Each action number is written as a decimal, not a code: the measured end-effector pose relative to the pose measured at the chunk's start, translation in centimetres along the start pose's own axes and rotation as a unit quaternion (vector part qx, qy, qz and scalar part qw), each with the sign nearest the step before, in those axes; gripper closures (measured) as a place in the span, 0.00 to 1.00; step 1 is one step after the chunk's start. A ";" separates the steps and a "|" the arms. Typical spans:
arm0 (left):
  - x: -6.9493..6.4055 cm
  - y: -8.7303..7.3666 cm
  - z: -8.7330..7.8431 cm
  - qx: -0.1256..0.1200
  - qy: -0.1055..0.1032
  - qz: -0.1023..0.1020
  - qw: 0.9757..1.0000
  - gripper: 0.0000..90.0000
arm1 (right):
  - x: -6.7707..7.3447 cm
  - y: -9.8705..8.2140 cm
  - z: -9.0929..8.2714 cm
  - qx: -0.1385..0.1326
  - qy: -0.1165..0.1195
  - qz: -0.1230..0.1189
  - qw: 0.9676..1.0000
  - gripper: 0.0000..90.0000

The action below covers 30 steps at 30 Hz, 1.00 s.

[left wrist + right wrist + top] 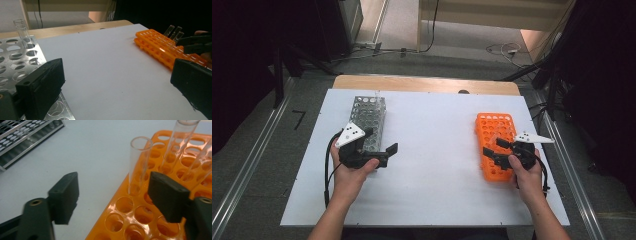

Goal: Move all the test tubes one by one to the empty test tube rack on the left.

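Orange rack (140, 220) at worktop (437, 150) right; glass tube (138, 165) upright between right tongs (113, 192), spread, not pinching yet. Left tongs (115, 87) spread, empty. Next: close squarely on tube, lift straight.

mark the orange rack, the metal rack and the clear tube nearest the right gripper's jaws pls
orange rack (492, 131): high view, on its holed top face.
metal rack (368, 111): high view, on its perforated top.
clear tube (139, 162): right gripper view, mid-height on its glass wall.
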State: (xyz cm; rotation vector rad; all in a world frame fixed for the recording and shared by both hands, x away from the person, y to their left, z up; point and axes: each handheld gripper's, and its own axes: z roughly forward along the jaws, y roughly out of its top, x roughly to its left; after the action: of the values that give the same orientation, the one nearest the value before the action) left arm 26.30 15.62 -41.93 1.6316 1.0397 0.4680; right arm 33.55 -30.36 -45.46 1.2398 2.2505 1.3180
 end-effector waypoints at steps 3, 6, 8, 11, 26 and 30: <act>-0.2 0.0 0.1 -0.001 -0.001 0.000 1.000 0.00 | -0.3 0.4 0.4 0.013 -0.016 0.019 1.000 0.45; -0.3 0.0 0.2 -0.002 -0.003 -0.001 1.000 0.00 | -0.4 0.7 0.8 0.025 -0.031 0.031 0.999 0.56; -0.3 0.0 0.1 -0.001 -0.005 0.001 1.000 0.00 | -0.4 0.7 1.0 0.035 -0.044 0.037 0.998 0.63; -0.5 -0.1 0.2 0.000 -0.005 0.002 1.000 0.00 | -0.1 0.8 1.4 0.046 -0.063 0.028 0.997 0.69; -1.0 -0.3 0.5 0.005 -0.017 0.007 1.000 0.00 | 0.4 1.1 2.1 0.053 -0.104 0.012 0.993 0.82; -1.1 -0.4 0.6 0.008 -0.019 0.010 1.000 0.00 | 0.5 1.1 2.0 0.043 -0.110 0.010 0.993 0.82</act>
State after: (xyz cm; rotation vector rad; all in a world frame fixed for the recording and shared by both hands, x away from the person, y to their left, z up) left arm 25.97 14.37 -42.29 1.6605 1.0029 0.4403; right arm 34.96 -28.54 -45.60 1.3669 2.1635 1.0426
